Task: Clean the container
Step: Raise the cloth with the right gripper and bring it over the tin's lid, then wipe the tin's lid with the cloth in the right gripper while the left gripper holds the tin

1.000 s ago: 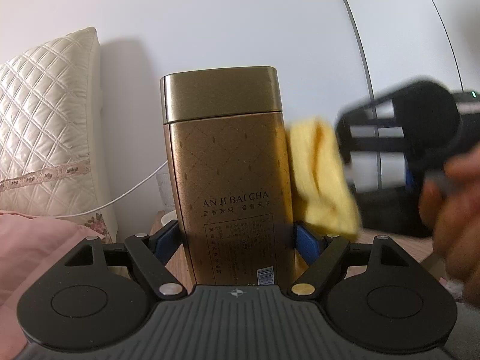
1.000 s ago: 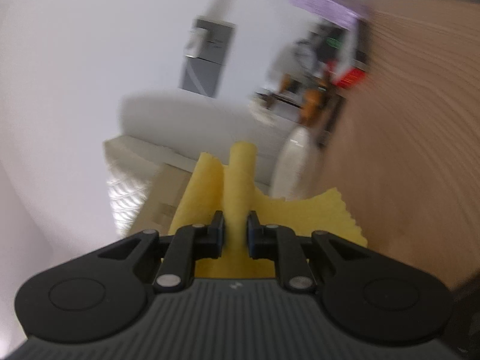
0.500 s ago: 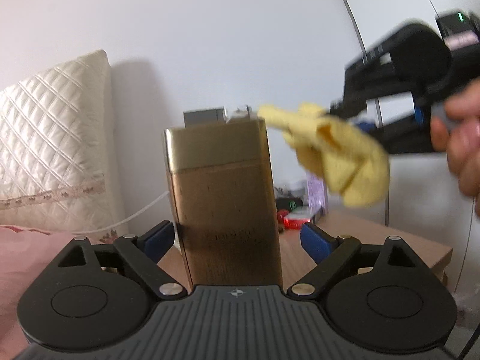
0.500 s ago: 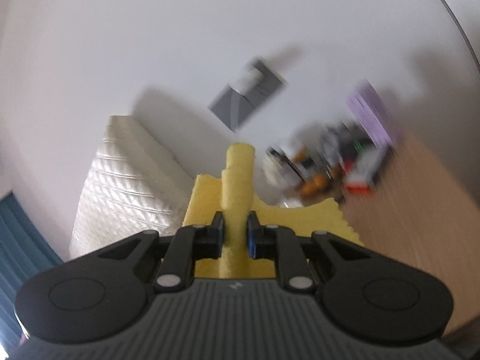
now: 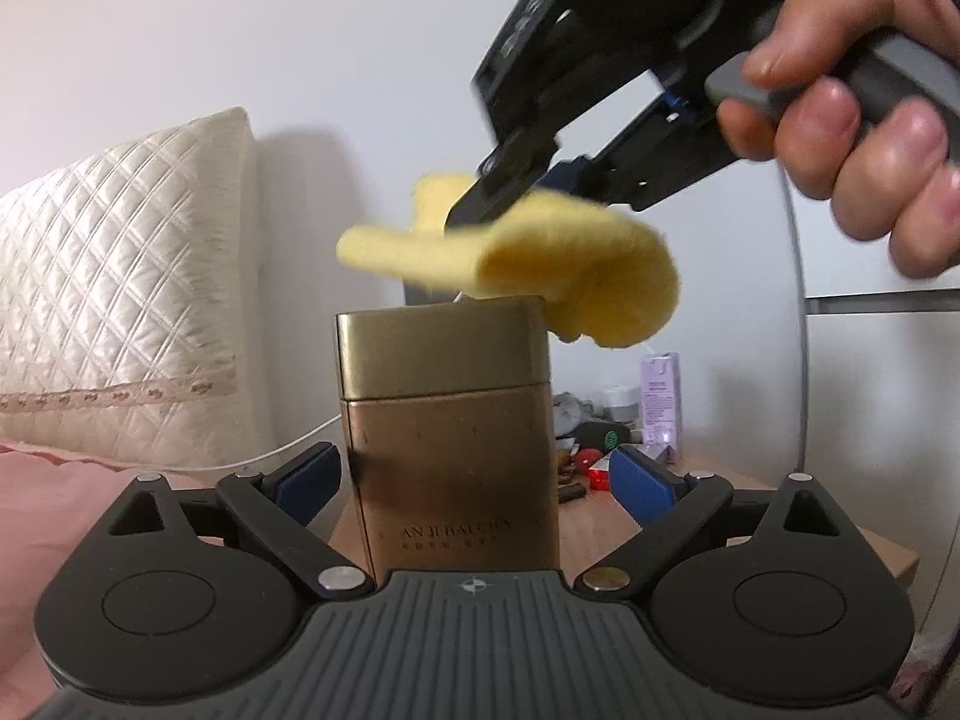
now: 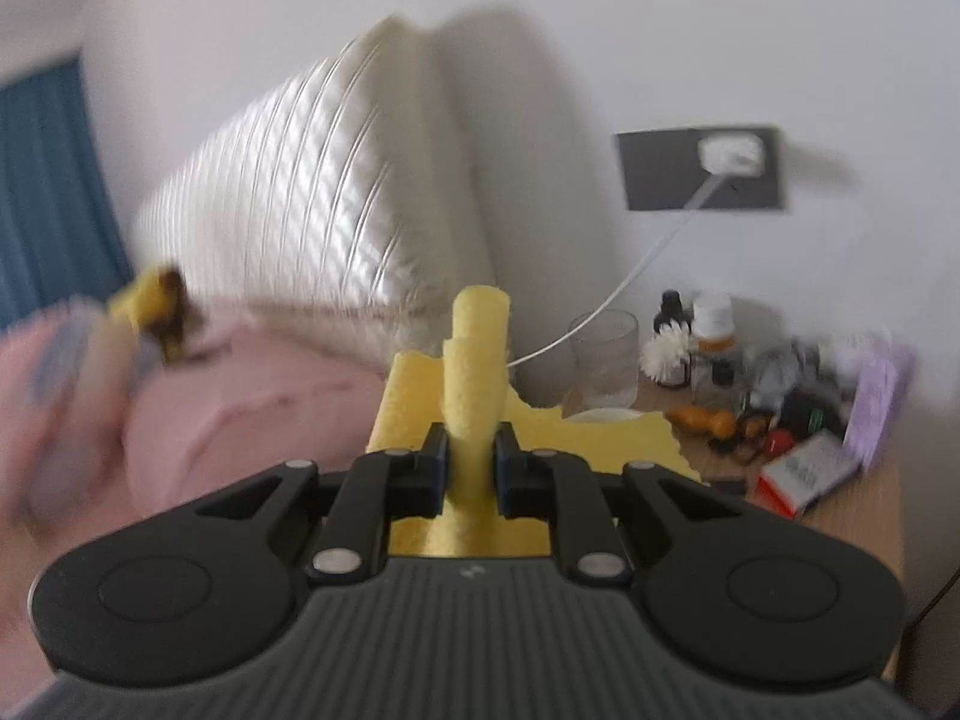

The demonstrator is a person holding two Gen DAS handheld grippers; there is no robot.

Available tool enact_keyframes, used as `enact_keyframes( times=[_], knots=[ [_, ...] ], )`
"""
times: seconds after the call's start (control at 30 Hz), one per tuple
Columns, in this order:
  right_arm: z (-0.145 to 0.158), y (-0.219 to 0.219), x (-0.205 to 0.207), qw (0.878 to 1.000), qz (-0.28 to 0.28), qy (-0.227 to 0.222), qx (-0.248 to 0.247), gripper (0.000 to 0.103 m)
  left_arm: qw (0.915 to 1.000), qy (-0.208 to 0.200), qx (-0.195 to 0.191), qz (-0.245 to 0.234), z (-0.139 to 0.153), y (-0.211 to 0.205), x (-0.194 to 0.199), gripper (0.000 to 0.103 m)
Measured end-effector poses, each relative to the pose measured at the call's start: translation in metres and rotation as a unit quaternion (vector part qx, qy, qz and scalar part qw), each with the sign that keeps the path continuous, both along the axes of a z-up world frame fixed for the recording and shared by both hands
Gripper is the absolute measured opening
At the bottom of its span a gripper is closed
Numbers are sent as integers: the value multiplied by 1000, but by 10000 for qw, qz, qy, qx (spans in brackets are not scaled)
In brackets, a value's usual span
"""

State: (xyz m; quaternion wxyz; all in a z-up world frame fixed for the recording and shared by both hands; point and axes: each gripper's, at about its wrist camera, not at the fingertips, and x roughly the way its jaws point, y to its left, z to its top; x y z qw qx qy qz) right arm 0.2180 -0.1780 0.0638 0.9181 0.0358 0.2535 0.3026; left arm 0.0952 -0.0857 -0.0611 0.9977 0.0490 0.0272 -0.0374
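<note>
The jaws of the right gripper (image 6: 471, 471) are pinching a folded yellow cloth (image 6: 474, 372), which is sticking out past the fingertips. The jaws of the left gripper (image 5: 474, 477) are standing wide apart on either side of a gold tin (image 5: 450, 438). The pad at 9 o'clock is sitting just beside the tin's wall, while the pad at 3 o'clock is showing a clear gap, so whether the tin is actually being clamped cannot be told.

In the left wrist view the tin is standing upright in the middle, with the cloth (image 5: 540, 258) hanging over its lid (image 5: 441, 348) at 12 to 1 o'clock, apparently brushing the lid's far corner. The person's right hand (image 5: 858, 96) is squeezing the gripper handle at 2 o'clock.

The step in hand looks like wiping the lid top. To do it well, the left side should be steadying the tin firmly before any pressure comes down, since a tall narrow tin tips easily. The cloth should be lying flat across the lid and dragging from one edge to the other, with the grip on it staying tight so it is not slipping out. The cluttered bedside table (image 5: 750, 516) is lying behind at 3 o'clock.
</note>
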Motion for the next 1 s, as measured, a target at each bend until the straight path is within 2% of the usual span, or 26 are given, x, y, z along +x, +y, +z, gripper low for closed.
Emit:
enact_keyframes(
  times=[0.07,0.17,0.23,0.3,0.37,0.47,0.7,1.0],
  knots=[
    [-2,11,6,9991,133,-78,-402,16,10000,29,-87,33,4,0,3,97],
    [-8,17,18,9979,250,10,-601,16,9996,185,-204,65,6,1,9,97],
    [-11,17,16,9977,298,-19,-614,17,9996,148,-239,82,7,2,9,91],
    [-13,16,13,9980,267,-72,-567,17,9993,105,-242,246,8,2,9,79],
    [-14,20,10,9976,320,-167,-595,17,9991,101,-298,301,9,3,10,79],
    [-14,23,11,9982,445,-73,-397,17,9990,104,-277,340,9,1,11,79],
    [-11,24,-8,9963,703,-68,-485,16,9991,156,-268,292,10,4,13,79],
    [-11,6,4,9977,413,-54,-536,16,9993,147,-258,212,9,6,9,79]
  ],
)
